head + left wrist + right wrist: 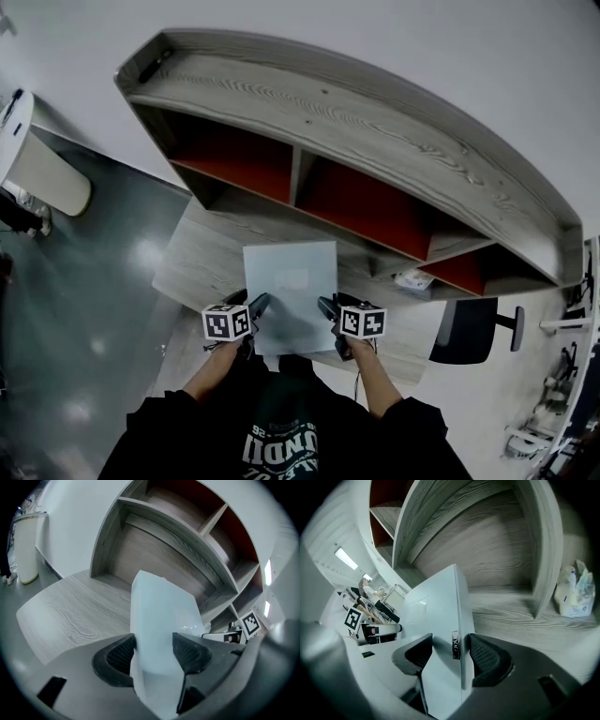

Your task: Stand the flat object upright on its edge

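Observation:
A flat pale grey-blue case [291, 292] is held above the wooden desk [202, 262], its broad face turned up toward the head view. My left gripper [260, 307] is at its near left corner and my right gripper [328, 309] at its near right corner. In the left gripper view both pads press on the case [161, 616], which rises between them; the left gripper [154, 651] is shut on it. In the right gripper view the case [436, 616], with a small metal clasp [454, 645] on its edge, sits between the pads, and the right gripper [451, 651] is shut on it.
A wooden shelf unit [375, 122] with red-backed compartments stands at the back of the desk. A crumpled white packet [412, 279] lies at its right foot, also the packet [575, 592]. A dark chair [469, 328] is on the right, a white bin [47, 173] on the left.

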A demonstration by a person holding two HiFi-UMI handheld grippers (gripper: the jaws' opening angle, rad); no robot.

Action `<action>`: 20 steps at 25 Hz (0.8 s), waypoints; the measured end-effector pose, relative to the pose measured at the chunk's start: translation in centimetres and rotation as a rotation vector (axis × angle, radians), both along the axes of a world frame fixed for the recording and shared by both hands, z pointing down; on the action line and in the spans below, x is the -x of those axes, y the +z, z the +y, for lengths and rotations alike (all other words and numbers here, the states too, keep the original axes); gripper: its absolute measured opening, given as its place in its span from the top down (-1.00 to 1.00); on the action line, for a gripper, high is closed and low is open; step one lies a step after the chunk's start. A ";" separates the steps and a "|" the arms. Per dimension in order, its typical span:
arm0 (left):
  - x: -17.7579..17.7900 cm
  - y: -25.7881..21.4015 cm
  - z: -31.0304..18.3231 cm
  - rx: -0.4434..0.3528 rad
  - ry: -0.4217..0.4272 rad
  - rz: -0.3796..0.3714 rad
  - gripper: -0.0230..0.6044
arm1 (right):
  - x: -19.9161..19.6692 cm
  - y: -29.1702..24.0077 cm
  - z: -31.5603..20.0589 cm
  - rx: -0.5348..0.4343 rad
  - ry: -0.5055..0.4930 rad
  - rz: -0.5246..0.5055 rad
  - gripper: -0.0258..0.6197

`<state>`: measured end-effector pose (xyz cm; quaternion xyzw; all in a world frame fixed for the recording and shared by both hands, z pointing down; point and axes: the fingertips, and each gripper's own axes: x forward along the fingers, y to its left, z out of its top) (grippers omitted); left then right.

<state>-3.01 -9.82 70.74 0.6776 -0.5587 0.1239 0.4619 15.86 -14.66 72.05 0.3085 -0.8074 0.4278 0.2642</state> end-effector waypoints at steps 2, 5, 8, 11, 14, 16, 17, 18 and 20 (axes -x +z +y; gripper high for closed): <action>0.4 -0.5 -0.1 -0.010 0.013 -0.002 0.10 | 0.4 -0.5 0.1 -0.009 0.010 -0.004 0.12; 0.8 -1.3 -0.3 -0.032 0.041 -0.014 0.10 | 0.7 -0.9 0.3 -0.018 0.025 -0.007 0.12; 1.2 -2.2 -0.5 -0.059 0.073 -0.028 0.10 | 0.9 -1.2 0.6 -0.019 0.036 -0.007 0.12; 1.5 -3.1 -0.7 -0.084 0.106 -0.046 0.10 | 1.3 -2.0 0.8 -0.034 0.043 -0.013 0.12; 1.9 -4.1 -1.2 -0.119 0.133 -0.071 0.10 | 1.7 -2.8 0.7 -0.051 0.052 -0.024 0.12; 2.1 -4.8 -1.5 -0.149 0.149 -0.093 0.10 | 1.9 -3.1 0.7 -0.062 0.059 -0.024 0.12; 2.1 -5.1 -1.6 -0.162 0.157 -0.104 0.10 | 2.0 -3.3 0.7 -0.070 0.062 -0.024 0.12; 2.2 -5.4 -1.6 -0.176 0.165 -0.115 0.10 | 2.0 -3.4 0.7 -0.078 0.063 -0.025 0.12; 2.3 -6.0 -1.8 -0.203 0.182 -0.139 0.10 | 2.2 -3.7 0.7 -0.087 0.064 -0.028 0.12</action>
